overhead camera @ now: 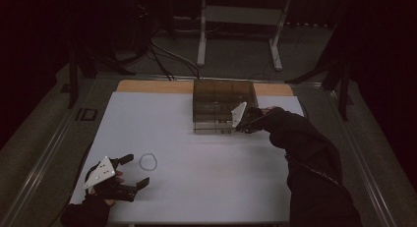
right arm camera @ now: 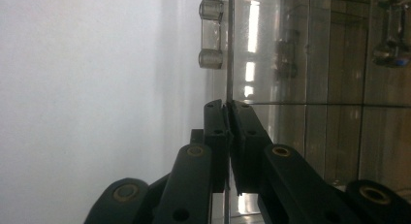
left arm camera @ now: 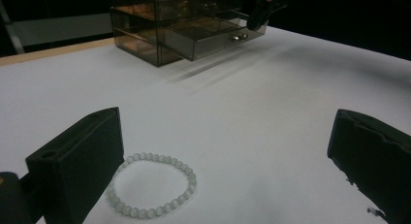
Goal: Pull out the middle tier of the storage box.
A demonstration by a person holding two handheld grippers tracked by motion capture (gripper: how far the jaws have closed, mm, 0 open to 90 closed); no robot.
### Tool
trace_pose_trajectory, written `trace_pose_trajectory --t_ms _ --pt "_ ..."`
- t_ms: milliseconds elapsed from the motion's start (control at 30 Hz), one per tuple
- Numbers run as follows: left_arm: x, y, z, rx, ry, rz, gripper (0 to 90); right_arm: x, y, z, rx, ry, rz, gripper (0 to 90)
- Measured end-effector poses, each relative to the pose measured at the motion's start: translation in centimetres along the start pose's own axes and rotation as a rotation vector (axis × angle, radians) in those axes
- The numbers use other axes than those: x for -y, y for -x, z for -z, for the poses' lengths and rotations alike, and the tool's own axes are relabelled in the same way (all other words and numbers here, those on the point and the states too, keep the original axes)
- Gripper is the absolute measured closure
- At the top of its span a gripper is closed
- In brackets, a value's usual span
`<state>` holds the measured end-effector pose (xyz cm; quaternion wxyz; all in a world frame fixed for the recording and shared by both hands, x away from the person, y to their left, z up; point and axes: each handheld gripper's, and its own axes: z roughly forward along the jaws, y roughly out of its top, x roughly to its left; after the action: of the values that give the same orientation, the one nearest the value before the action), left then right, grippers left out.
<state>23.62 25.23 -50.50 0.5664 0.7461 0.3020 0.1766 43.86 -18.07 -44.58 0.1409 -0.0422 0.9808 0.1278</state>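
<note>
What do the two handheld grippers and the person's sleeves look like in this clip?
Both the left gripper and the right gripper are black, each topped with a pale grey three-cornered plate. The jaws are blocky black bars on arms with brass-coloured pivot pins. The person wears dark long sleeves.

One overhead camera, two riding cameras.
The high view looks forward and down on the white table (overhead camera: 206, 178). The left gripper view sits low, facing past its jaws toward the smoky clear-plastic drawer box (left arm camera: 184, 25), which the high view shares. The right gripper view presses close against that box's drawer front.
</note>
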Motion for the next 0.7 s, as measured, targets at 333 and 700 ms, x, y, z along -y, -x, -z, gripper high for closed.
trace_pose_trajectory --t_ms 333,700 --pt "0.0 0.0 0.0 0.0 -0.002 0.0 1.1 0.0 -0.1 0.0 -0.001 0.005 -0.01 86.6" --pt "0.0 0.0 0.0 0.002 0.0 0.002 1.1 -0.7 0.3 2.9 0.039 0.232 -0.261 66.7"
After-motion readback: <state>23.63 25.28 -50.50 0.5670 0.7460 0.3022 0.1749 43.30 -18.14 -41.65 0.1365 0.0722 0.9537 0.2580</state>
